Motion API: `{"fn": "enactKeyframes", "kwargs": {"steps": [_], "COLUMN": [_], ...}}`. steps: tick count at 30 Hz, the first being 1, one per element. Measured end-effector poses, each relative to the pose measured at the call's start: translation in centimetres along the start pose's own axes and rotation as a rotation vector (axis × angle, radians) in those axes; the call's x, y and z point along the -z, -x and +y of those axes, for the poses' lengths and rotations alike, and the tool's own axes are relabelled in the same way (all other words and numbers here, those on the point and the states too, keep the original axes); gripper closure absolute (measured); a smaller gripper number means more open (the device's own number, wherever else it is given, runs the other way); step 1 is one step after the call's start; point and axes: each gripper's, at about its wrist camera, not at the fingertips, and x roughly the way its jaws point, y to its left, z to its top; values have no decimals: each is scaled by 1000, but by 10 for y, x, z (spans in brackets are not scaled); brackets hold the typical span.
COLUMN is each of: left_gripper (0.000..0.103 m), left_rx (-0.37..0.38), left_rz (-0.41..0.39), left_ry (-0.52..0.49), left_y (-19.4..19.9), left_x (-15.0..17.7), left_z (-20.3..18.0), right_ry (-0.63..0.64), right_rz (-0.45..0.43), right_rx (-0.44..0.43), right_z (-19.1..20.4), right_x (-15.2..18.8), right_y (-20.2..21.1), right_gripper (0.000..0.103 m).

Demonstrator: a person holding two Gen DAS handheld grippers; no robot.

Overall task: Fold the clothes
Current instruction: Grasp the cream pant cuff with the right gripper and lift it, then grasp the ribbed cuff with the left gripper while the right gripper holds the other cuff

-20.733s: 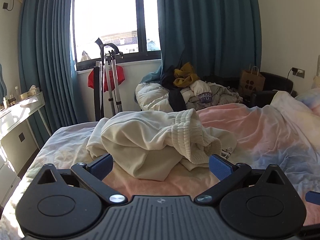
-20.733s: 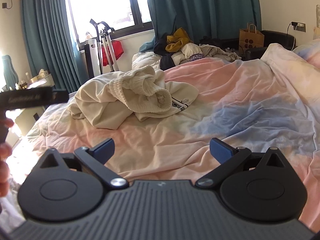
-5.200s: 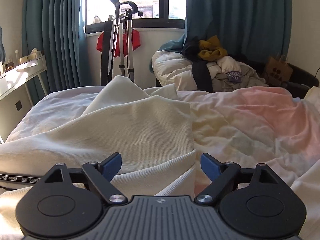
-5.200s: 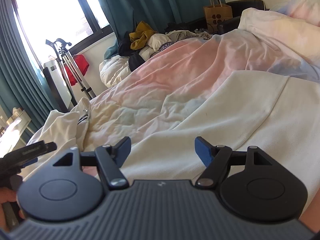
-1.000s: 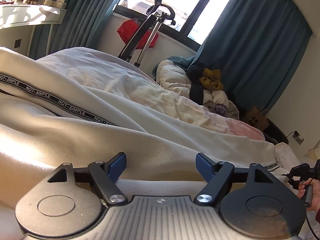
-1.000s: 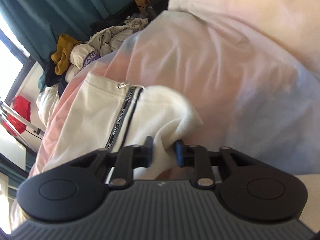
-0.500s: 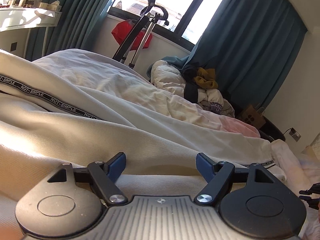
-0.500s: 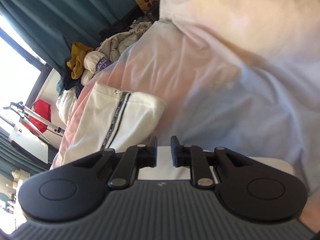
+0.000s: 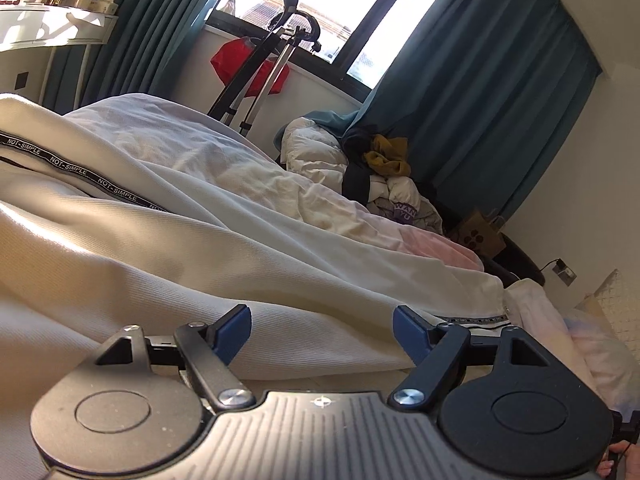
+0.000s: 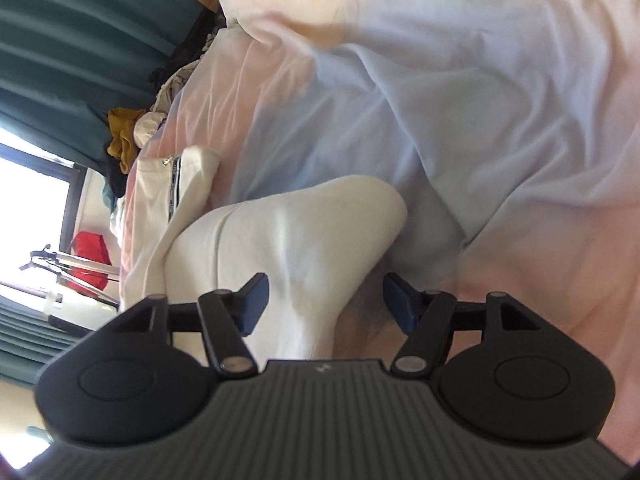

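Left wrist view: left tool (image 9: pixel 322 326) sits low over the cream garment (image 9: pixel 168 264), which lies spread across the bed (image 9: pixel 248 176). Its blue pads stand wide apart with nothing between them; the tool grips nothing. The cloth lies in long soft ridges, not flat. A black tape printed NOT-SIMPLE (image 9: pixel 80 172) runs along the garment's upper edge at left, and a second stretch of the same tape shows at the far right end near the zip. No crisp fold line is visible from here. Behind the bed: a heap of other clothes (image 9: pixel 384 176) by the teal curtain, untouched as far as this view shows.

Right wrist view (camera rolled hard to one side): right tool (image 10: pixel 325 302) is also spread open, gripping nothing. A rounded lobe of the cream garment lies directly ahead, reaching in between the pads. It looks like a doubled-over end, possibly a sleeve or hem turned back, but the tilt and blur make that uncertain. Further off, the zip edge with its black tape (image 10: pixel 174 188) lies flat on the pink and blue bedding.

Progress, judged: the garment is laid out lengthwise and perhaps one end has been turned in. The main folds are not yet made, and the surface needs smoothing first. The heap by the curtain suggests more items remain. Task is at an early stage.
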Motion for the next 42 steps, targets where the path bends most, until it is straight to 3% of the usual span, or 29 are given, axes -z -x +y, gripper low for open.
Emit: {"fn": "enactKeyframes", "kwargs": {"steps": [5, 7, 8, 9, 12, 14, 17, 19, 21, 26, 32, 35, 38, 40, 42], "left_gripper": [23, 23, 23, 23, 23, 23, 23, 23, 23, 23, 20, 15, 12, 11, 7], "left_rx": [-35, -51, -56, -61, -58, -51, -32, -23, -22, -66, -143, -149, -137, -134, -135], "left_rz": [-11, -9, -5, -1, 4, 6, 2, 2, 5, 32, 26, -9, -44, -60, -77], "left_ry": [14, 25, 26, 27, 21, 23, 29, 34, 43, 110, 331, 436, 485, 529, 568], "left_y": [9, 5, 2, 0, -4, -2, 5, 12, 21, 50, 112, 153, 188, 207, 220], "left_x": [2, 1, 1, 1, 1, 0, -1, -2, -3, -5, -14, -16, -17, -14, -12], "left_z": [4, 5, 5, 6, 7, 6, 4, 1, -1, 3, 38, 58, 72, 80, 86], "right_ry": [-148, -163, -146, -130, -48, 35, 149, 227, 294, 201, 192, 137, 14, -176, -338], "right_rz": [-89, -150, -172, -189, -216, -268, -365, -436, -487, -309, -242, -231, -282, -297, -276], "right_rx": [-84, -46, -6, 29, 13, -72, -245, -302, -252, -28, 41, 42, 128, 221, 178], "right_z": [-6, -1, 6, 14, 44, 69, 94, 95, 79, 4, -7, -5, -4, -15, -28], "right_x": [-17, -25, -30, -35, -48, -54, -53, -47, -42, -44, -30, -20, -8, 3, 17], "right_y": [-20, -19, -16, -14, -3, 15, 49, 67, 69, 23, 22, 39, 60, 73, 78], "right_gripper": [37, 51, 77, 87, 93, 93, 93, 93, 93, 93, 87, 74, 57, 43, 41]}}
